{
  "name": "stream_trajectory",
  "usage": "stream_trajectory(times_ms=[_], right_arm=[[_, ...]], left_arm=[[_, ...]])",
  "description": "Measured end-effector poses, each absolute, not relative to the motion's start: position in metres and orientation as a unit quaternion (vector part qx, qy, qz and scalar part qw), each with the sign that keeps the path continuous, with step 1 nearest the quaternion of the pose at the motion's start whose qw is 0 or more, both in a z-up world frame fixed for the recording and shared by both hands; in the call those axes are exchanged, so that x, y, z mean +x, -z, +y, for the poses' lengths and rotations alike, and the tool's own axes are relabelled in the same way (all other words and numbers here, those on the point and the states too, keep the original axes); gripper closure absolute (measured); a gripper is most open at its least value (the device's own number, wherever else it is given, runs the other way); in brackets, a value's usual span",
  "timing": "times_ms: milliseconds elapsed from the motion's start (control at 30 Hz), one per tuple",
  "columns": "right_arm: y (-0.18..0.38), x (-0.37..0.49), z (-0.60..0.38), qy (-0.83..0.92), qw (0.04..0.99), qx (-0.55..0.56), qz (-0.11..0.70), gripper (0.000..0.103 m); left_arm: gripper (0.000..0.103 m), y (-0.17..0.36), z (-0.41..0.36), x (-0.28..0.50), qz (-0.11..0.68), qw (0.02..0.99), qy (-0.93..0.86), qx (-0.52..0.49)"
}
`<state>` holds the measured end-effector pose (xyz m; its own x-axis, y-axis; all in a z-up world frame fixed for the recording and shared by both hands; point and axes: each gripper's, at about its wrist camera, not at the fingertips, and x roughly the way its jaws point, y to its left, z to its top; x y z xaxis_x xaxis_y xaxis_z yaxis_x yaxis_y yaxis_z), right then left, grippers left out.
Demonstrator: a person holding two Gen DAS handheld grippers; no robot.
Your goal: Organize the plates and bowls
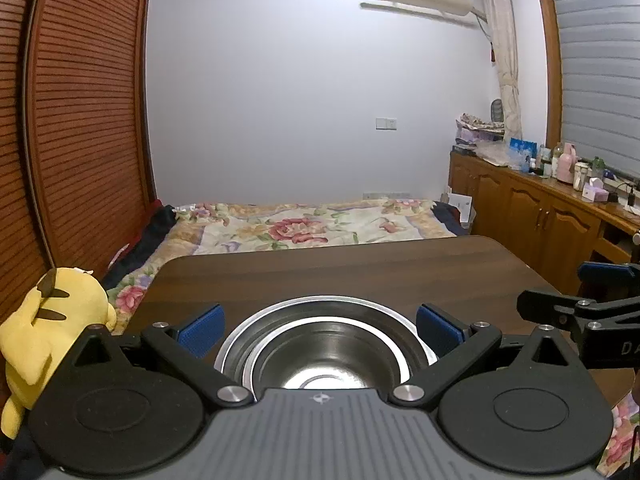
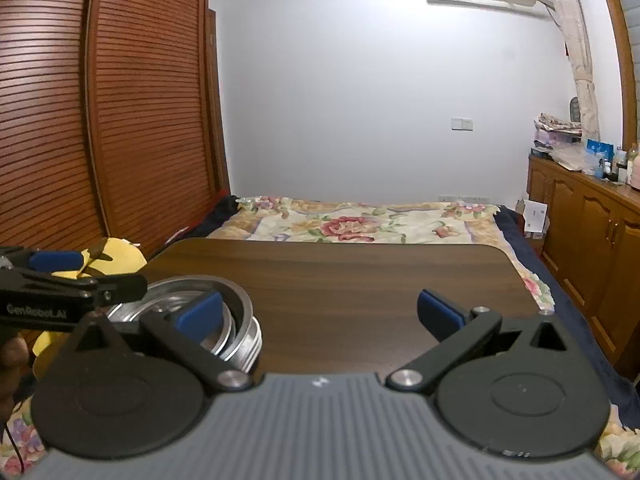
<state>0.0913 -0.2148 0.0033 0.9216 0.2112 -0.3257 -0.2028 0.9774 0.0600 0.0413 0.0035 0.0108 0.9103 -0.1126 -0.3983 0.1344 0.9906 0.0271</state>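
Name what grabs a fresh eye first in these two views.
The nested steel bowls on the near edge of the dark wood table, framed by the open left gripper. Next, the yellow plush toy off the table's left side. The right gripper is open too, over bare tabletop.

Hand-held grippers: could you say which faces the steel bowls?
The left hand-held gripper; the steel bowls sit between its open fingers, while the right hand-held gripper faces only table.

I see dim, even indoor light with a cool cast on the wall (image 1: 320, 100), and no hard shadows. Glare streaks the steel bowls (image 1: 326, 354). Fisheye bends the wardrobe doors (image 2: 100, 120); corners vignette black, focus fairly sharp.
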Motion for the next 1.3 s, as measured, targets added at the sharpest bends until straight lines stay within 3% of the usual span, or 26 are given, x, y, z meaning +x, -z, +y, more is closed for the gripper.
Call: stream_trajectory(times_ms=[1300], right_arm=[[0.025,0.065,-0.222,-0.079,0.981,0.009,0.174,0.000]], left_arm=[[0.000,0.024,-0.005,0.006,0.222,0.974,0.036,0.023]])
